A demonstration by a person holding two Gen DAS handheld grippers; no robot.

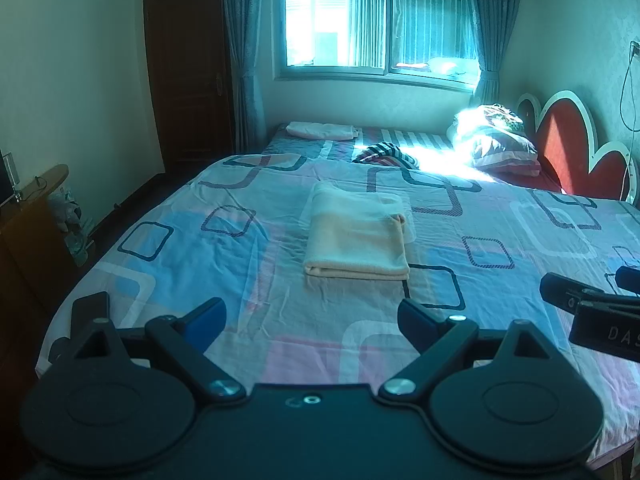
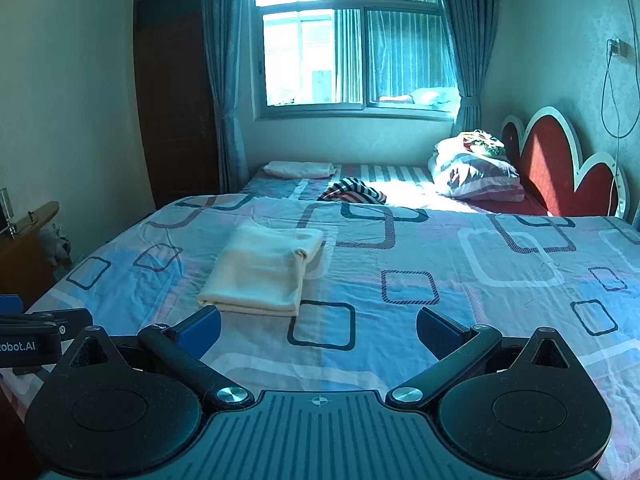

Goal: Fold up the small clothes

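The bed [image 1: 200, 240] [image 2: 440, 280] fills both views, covered in a sheet of blue, pink and white squares. A red headboard [image 1: 560, 148] [image 2: 548, 168] stands at its far right edge, with pillows [image 1: 500, 148] [image 2: 476, 176] just beside it in sunlight. A striped garment [image 1: 388, 154] [image 2: 354, 194] lies crumpled near the far edge. A cream cloth [image 1: 356, 236] [image 2: 260, 270], folded into a neat rectangle, rests flat toward the middle of the bed, nearer the left edge. The left claw [image 1: 312, 320] hovers over the near edge, fingers apart, holding nothing. The right claw [image 2: 318, 330] hovers likewise, fingers apart, just beside it.
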